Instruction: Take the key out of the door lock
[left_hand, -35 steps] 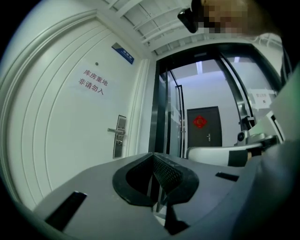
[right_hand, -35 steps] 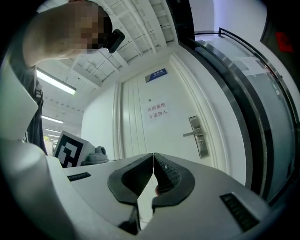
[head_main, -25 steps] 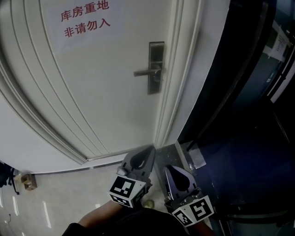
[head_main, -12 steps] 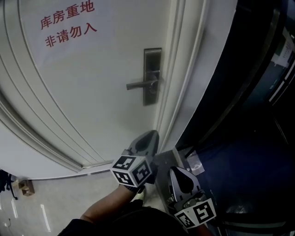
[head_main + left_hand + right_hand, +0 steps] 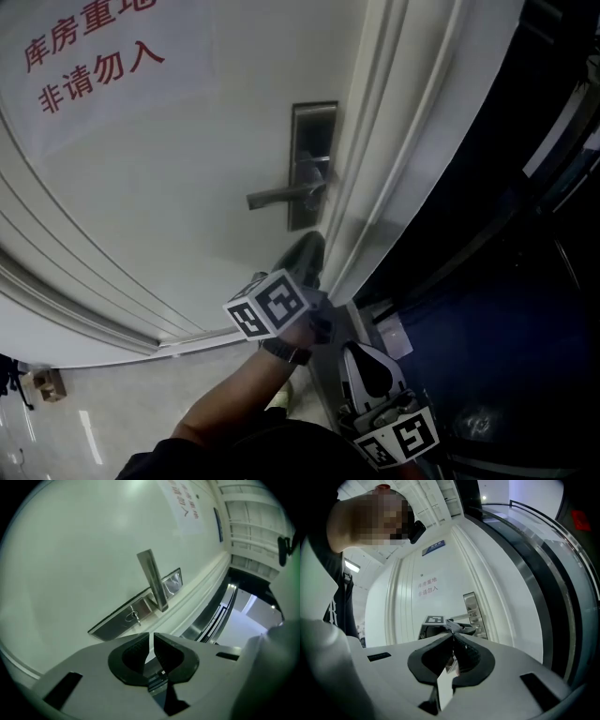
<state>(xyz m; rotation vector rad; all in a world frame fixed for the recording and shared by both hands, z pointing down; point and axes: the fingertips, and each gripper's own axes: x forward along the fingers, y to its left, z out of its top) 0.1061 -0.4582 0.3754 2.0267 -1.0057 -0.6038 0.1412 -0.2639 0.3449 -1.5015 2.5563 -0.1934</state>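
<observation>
A steel lock plate (image 5: 311, 141) with a lever handle (image 5: 279, 196) sits on the white door (image 5: 169, 187). In the left gripper view a small key (image 5: 134, 616) sticks out of the lock plate (image 5: 117, 618), below the handle (image 5: 153, 578). My left gripper (image 5: 309, 246) is raised just under the plate, jaws shut and empty, a short way from the key. My right gripper (image 5: 367, 362) hangs low by the door frame, also shut on nothing. From the right gripper view the left gripper (image 5: 440, 623) shows in front of the plate (image 5: 471, 606).
Red characters (image 5: 89, 52) are printed on the door. The white door frame (image 5: 394, 159) runs right of the plate, with a dark glass partition (image 5: 506, 281) beyond it. Pale floor tiles (image 5: 103, 422) lie below.
My left gripper has risen from near the floor up to just below the lock plate. The right gripper has stayed low. The head view has moved closer to the door.
</observation>
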